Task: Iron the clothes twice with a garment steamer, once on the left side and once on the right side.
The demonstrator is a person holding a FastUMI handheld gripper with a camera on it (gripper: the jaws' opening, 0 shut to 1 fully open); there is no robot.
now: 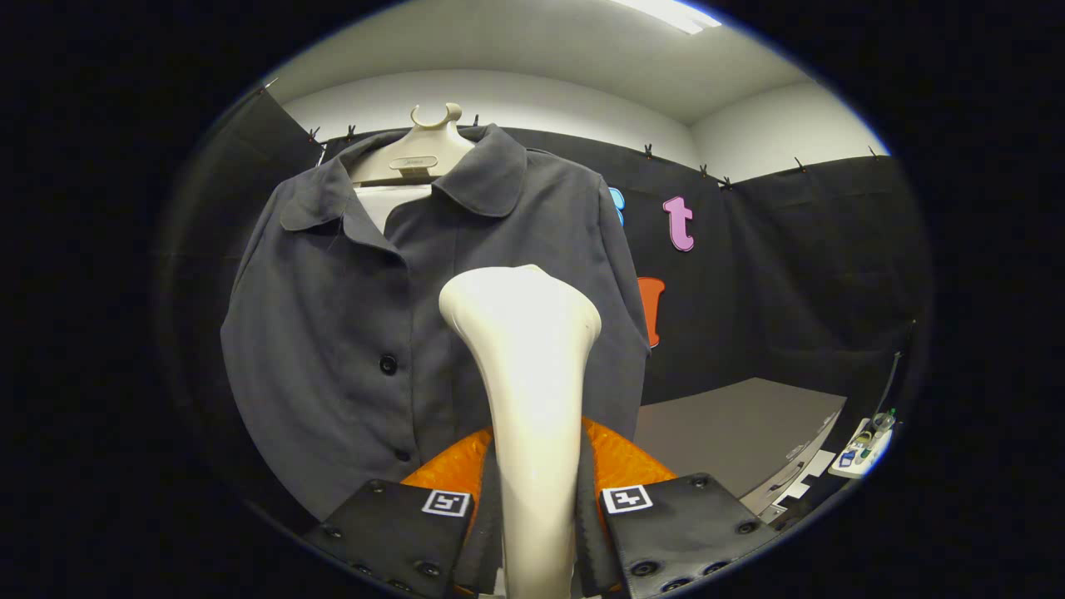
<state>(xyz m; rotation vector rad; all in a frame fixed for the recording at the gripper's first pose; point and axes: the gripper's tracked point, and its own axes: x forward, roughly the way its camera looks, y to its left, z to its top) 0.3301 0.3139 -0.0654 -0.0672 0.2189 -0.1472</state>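
Gripper (537, 507) clenched on steamer (524, 349) handle; head upright, just ahead the shirt (349, 333) front, right of button row.

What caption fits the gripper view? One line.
Tongs shut on a steamer, its head against the front of a dark shirt on a hanger.

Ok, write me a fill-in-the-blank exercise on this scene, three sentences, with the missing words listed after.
1. The tool is shut on the handle of the white garment ____.
2. The dark shirt hangs on a pale ____ beyond the steamer head.
3. The steamer head sits in front of the shirt just beside its row of dark ____.

Missing words: steamer; hanger; buttons
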